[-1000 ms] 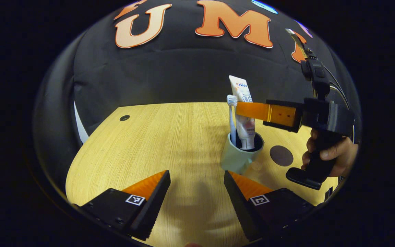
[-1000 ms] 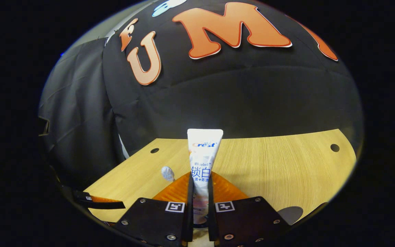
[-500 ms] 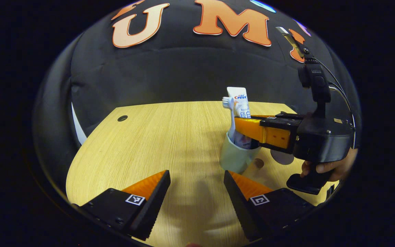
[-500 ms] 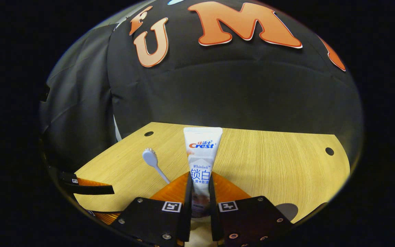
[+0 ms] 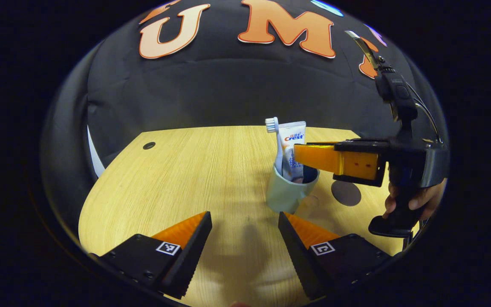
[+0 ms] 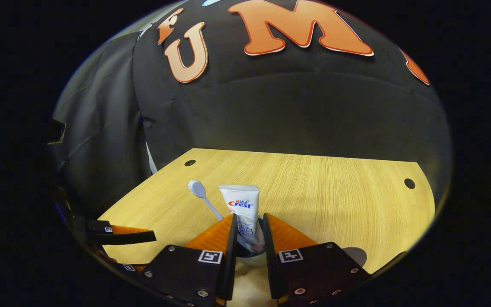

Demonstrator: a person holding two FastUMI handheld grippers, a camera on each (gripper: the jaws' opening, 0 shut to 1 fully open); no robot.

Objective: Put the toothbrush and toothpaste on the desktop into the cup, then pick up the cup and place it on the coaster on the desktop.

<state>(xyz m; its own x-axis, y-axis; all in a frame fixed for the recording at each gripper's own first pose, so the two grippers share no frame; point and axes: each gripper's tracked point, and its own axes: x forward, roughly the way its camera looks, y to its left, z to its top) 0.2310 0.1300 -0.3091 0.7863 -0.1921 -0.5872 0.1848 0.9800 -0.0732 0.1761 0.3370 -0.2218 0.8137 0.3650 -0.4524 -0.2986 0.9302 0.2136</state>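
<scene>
— Where were the toothbrush and toothpaste at that moment?

— Both stood in the cup (image 5: 286, 194) on the bench (image 5: 194, 170). The toothbrush (image 5: 276, 143) leaned to one side with its bristle head up, and the toothpaste (image 5: 292, 149) stood just beside it, its flat crimped end on top. In my right gripper view the toothpaste (image 6: 242, 213) rose between my two fingers, with the toothbrush (image 6: 203, 197) slanting off to its left.

— And your right hand-held gripper?

— My right hand-held gripper (image 6: 247, 238) had its fingers a little apart, with a slim gap on each side of the tube, so I was not clamping it. From the left gripper view, that right hand-held gripper (image 5: 303, 155) reached in level over the cup's mouth, my hand (image 5: 416, 200) wrapped around its handle.

— The left one?

— My left hand-held gripper (image 5: 243, 230) hung with its fingers wide apart and nothing between them, above bare bench near the cup.

— The coaster?

— The coaster (image 5: 346, 192), a dark round disc, lay flat on the bench just beside the cup, apart from it. The cup was not on it.
</scene>
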